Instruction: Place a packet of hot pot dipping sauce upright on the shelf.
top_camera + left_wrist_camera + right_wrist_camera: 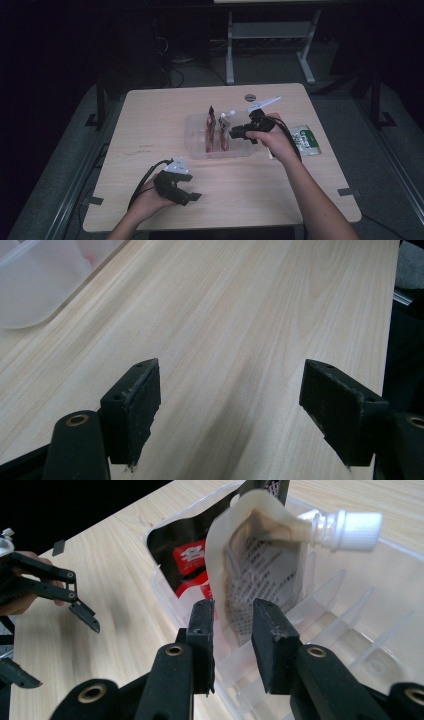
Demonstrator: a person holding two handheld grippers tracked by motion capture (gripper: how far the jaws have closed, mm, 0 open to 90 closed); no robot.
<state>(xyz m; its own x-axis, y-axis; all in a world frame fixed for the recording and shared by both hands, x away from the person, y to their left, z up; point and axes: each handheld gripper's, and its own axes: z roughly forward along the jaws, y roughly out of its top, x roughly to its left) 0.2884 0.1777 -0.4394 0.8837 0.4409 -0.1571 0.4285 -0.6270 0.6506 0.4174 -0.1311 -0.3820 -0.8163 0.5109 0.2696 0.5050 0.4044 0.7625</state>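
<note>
Spouted pouch (pixel 260 575) stands in clear bin (pixel 196 150) on pale wooden table (pixel 150 125), dark room

From my seat, very little print resolves well enough for me to read. On the black pouch (pixel 175 550) standing in the clear bin (pixel 350 600), I see a red label carrying 1 large white character, cut off by the pouch in front, so I cannot name it. The spouted pouch (pixel 260 560) beside it carries a block of small dark print on its pale face, too fine to make out. In the high view, the green and white packet (pixel 306 140) lying on the bench (pixel 150 125) shows markings, blurred past reading. I find no numbers or brand names legible.
</note>
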